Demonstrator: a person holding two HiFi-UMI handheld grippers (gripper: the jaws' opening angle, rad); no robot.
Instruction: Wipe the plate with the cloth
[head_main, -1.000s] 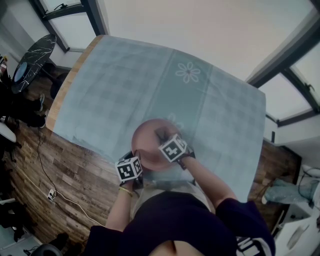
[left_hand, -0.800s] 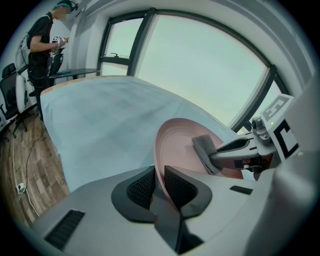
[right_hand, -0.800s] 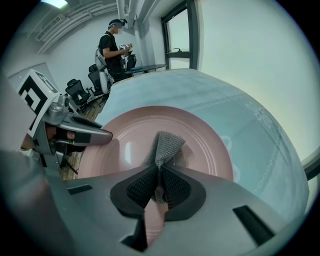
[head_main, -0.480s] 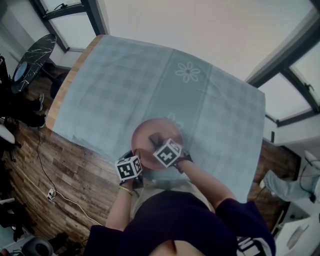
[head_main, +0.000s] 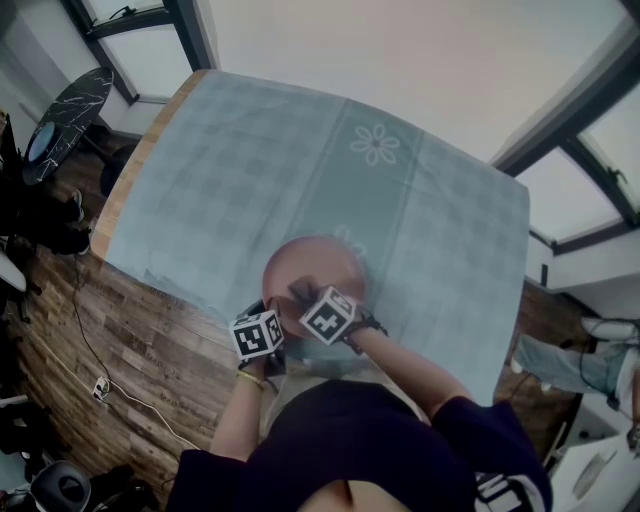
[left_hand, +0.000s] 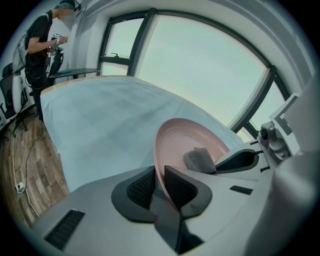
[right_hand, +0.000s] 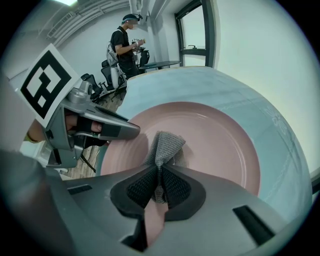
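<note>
Head view: the pink plate (head_main: 318, 258) lies at the lower middle of the frame, on a pale blue checked tablecloth (head_main: 220, 180) that covers the desk (head_main: 118, 195), close to the desk's lower edge. A flower print (head_main: 376, 145) on the tablecloth shows in the upper middle, well apart from the plate. The left claw (head_main: 272, 312) is at the plate's lower-left rim. The right claw (head_main: 303, 293) reaches over the plate's lower part, just beside the left one. Wooden floor (head_main: 130, 350) fills the lower left.

Left gripper view: the left claw is clenched on the plate's rim, which runs down between its two dark ribbed pads. The plate rises from them toward the middle right of the frame. Whether it is lifted off the desk cannot be told.

Right gripper view: the right claw is closed on a grey knitted cloth (right_hand: 165, 144), pinched at the lower middle of the frame. The cloth's free end fans out above the jaws and touches the plate's inner face, left of its centre. The left claw shows at the middle left, on the rim. A person (right_hand: 125, 42) stands at the upper left, well beyond the desk.
</note>
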